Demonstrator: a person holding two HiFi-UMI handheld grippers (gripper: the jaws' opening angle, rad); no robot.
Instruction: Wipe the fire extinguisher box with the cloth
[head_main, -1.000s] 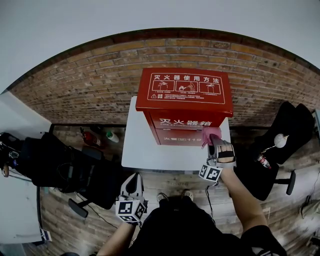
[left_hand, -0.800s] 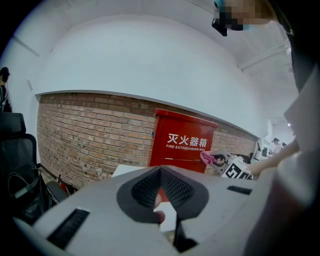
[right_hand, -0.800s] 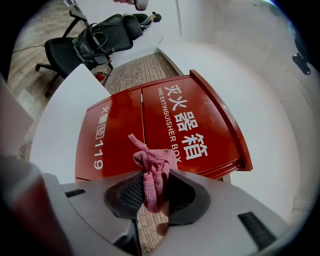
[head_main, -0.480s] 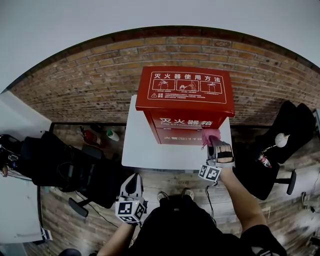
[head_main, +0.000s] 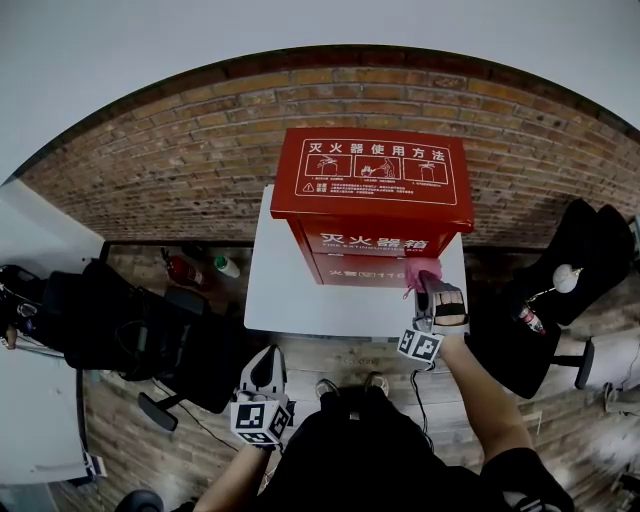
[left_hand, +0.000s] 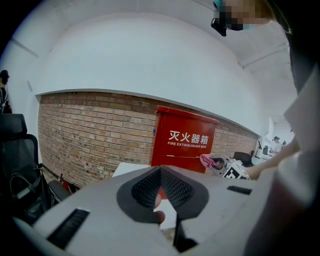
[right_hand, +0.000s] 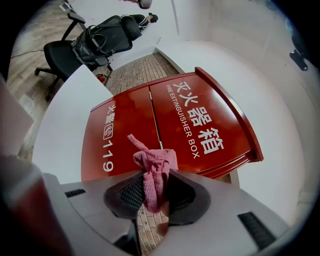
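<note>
The red fire extinguisher box (head_main: 372, 205) stands on a white table (head_main: 290, 295) against the brick wall; it also fills the right gripper view (right_hand: 170, 125) and shows far off in the left gripper view (left_hand: 182, 142). My right gripper (head_main: 428, 283) is shut on a pink cloth (head_main: 419, 269), held just before the box's lower right front. In its own view the cloth (right_hand: 155, 172) is bunched between the jaws of the right gripper (right_hand: 156, 192). My left gripper (head_main: 264, 372) hangs low in front of the table, shut and empty; its own view shows the left gripper (left_hand: 159, 192) with jaws together.
Black office chairs (head_main: 560, 290) stand right of the table, and a black bag and gear (head_main: 120, 335) lie on the floor at left. A small red extinguisher (head_main: 182, 275) and a bottle (head_main: 226, 268) rest by the wall. The floor is wood.
The view has shifted slightly, so the box sits a little higher in the head view. The right gripper with the cloth stays at the box's front; the left gripper has not moved.
</note>
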